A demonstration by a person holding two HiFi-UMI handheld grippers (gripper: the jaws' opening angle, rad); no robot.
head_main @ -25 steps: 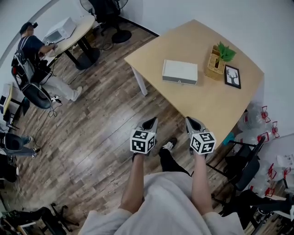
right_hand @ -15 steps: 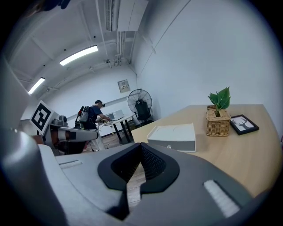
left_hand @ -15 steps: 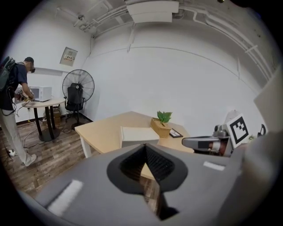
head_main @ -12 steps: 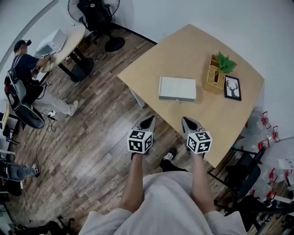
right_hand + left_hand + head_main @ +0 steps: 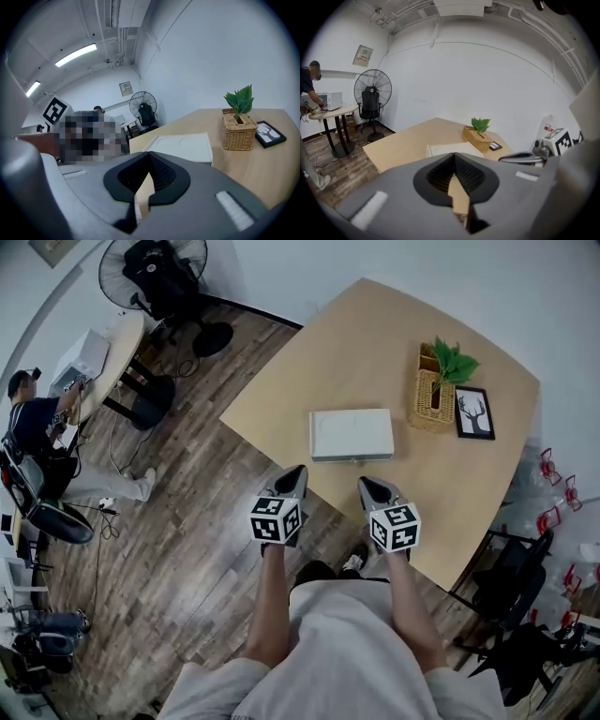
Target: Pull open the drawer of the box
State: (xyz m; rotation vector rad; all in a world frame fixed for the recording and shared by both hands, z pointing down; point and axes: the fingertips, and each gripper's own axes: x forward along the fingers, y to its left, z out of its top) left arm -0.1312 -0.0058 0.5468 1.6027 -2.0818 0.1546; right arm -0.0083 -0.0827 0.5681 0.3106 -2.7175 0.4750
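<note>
Closer than a second ago, the person has stepped up to the bench (image 5: 394, 343), and both hand-held grippers now reach its near edge instead of hanging over the wood floor (image 5: 187, 521). That bench, a light wooden top, fills the upper right of the head view. On it the white box (image 5: 352, 435) lies flat near the front edge, its long side turned toward the person and its drawer looking pushed in flush. Just beyond the box stands a wicker basket (image 5: 429, 399) with a green plant (image 5: 453, 362), and a small framed deer picture (image 5: 474, 413) lies beside the basket. The left hand-held gripper (image 5: 293, 479) points at the box's left end with its tip at the bench edge, jaws pressed together on nothing. The right hand-held gripper (image 5: 367, 486) is over the bench just short of the box front, jaws likewise together and empty.
</note>
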